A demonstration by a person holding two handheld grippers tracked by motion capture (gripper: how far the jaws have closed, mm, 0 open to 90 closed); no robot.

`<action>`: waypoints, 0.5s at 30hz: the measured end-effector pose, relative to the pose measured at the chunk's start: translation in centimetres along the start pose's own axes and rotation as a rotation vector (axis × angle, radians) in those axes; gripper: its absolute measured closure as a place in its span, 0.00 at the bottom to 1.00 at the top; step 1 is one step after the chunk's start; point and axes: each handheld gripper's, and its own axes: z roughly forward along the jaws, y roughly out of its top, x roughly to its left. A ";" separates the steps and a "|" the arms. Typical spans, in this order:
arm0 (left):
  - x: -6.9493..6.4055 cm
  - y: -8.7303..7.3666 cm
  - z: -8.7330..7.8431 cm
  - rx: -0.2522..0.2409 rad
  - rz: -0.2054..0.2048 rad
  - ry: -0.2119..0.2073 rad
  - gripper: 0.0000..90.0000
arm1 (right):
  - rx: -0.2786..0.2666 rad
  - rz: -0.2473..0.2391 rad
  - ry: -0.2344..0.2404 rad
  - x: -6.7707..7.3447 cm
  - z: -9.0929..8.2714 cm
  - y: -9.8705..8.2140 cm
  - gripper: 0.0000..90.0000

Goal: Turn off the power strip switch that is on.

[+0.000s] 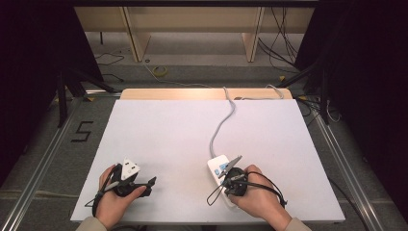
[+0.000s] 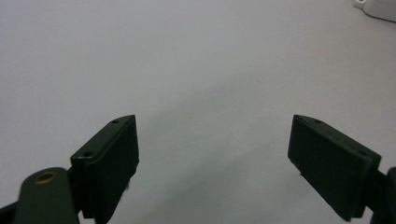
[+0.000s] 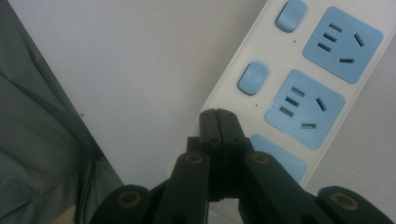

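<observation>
White power strip (image 1: 219, 166) with blue sockets lying near the front right of the white table (image 1: 163, 139), grey cord running to the far edge, right gripper (image 3: 217, 116) over its edge, jaws pressed together on nothing, left gripper (image 2: 215, 154) near the front left, jaws wide apart over bare table

Power strip (image 1: 220, 166) near end under right gripper (image 1: 234, 177) and hand

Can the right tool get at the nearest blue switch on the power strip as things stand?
Probably yes. The right tool is shut, its tip over the edge of the power strip, with the switch just ahead and nothing between them.
</observation>
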 end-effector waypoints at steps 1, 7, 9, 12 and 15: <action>0.0 0.0 0.0 0.000 0.000 0.000 0.18 | 0.000 0.001 0.000 0.0 0.0 0.0 1.00; 0.0 0.0 0.0 0.000 0.001 0.000 0.18 | 0.006 0.007 0.000 0.0 0.0 0.1 1.00; 0.0 0.0 0.0 -0.001 0.000 0.000 0.18 | 0.013 0.004 -0.002 0.0 0.1 0.1 1.00; 0.0 0.0 0.0 0.000 0.000 0.000 0.18 | 0.009 0.001 -0.004 0.1 0.1 0.1 1.00; 0.0 0.0 0.0 0.000 -0.001 0.000 0.18 | 0.008 0.006 -0.001 0.1 0.1 0.1 1.00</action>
